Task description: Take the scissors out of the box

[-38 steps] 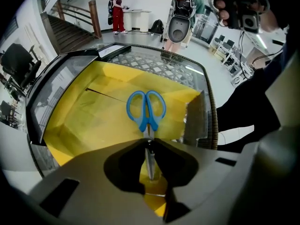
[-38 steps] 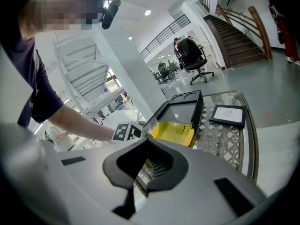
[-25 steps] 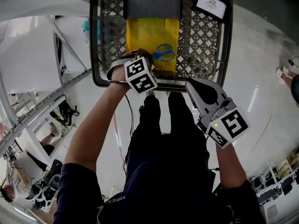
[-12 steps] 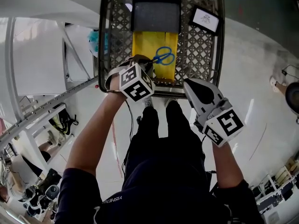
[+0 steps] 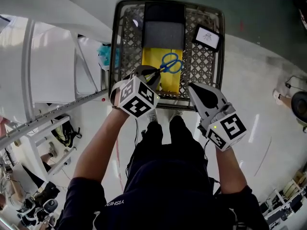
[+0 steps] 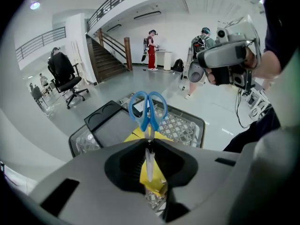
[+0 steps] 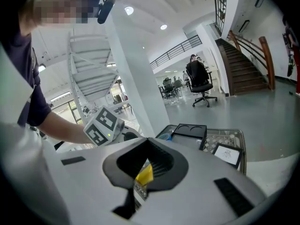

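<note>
The blue-handled scissors [image 5: 169,63] hang over the yellow box [image 5: 171,83] inside the grey mesh crate [image 5: 199,63] on the floor. My left gripper [image 5: 152,74] is shut on their blades. In the left gripper view the blade [image 6: 149,165] runs between the jaws, and the blue handles [image 6: 148,108] stick out past the tips, above the crate [image 6: 185,123]. My right gripper [image 5: 193,87] hovers at the crate's near right edge, shut and holding nothing. In the right gripper view its jaws [image 7: 146,140] meet, with a yellow sliver of the box [image 7: 144,175] showing behind them.
A black tray [image 5: 164,28] covers the far end of the yellow box, and a framed card [image 5: 207,37] lies in the crate's right corner. A teal thing [image 5: 104,56] and a white metal frame [image 5: 62,110] stand to the left. The person's legs [image 5: 165,143] are below the crate.
The scissors lay flat on the yellow box a second ago; now my left gripper has shut on the blades and they are tilted up. The right gripper has barely moved.
</note>
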Tool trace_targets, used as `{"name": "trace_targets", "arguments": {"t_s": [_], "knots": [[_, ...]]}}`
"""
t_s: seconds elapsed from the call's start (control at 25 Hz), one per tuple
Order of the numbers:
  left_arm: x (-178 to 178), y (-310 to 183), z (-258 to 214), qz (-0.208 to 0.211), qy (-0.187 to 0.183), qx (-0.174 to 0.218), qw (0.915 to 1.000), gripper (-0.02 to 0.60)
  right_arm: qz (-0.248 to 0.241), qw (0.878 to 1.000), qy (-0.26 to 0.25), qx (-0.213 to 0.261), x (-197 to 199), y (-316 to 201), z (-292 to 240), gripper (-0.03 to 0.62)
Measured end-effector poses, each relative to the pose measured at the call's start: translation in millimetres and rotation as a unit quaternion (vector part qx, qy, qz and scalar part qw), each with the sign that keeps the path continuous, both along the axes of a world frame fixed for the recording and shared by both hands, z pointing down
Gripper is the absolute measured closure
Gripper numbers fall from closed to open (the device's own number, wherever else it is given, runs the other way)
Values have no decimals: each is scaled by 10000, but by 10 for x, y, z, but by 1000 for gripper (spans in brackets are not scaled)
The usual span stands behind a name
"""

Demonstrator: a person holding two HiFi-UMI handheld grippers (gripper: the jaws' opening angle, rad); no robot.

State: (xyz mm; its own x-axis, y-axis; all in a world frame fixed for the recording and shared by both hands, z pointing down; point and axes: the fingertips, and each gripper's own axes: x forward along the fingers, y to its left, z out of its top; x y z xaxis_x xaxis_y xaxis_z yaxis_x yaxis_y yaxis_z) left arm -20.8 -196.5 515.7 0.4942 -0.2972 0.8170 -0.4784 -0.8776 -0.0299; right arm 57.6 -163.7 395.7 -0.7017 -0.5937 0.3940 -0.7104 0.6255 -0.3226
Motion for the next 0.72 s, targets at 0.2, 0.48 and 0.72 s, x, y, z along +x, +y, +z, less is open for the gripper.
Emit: {"name": "trace_targets", "arguments": {"t_s": [0.2, 0.48, 0.72], "knots": [[2, 12, -345, -274, 369, 181, 9988, 508, 30, 9997, 10, 244, -3, -19, -200, 577], [17, 96, -839, -581, 881, 533, 9930, 508, 76, 9987, 11, 504, -4, -14, -474, 577], [-52, 86, -1292, -769, 1376, 777, 9844, 508, 86, 9976, 70, 682, -95, -13, -721, 577]]}}
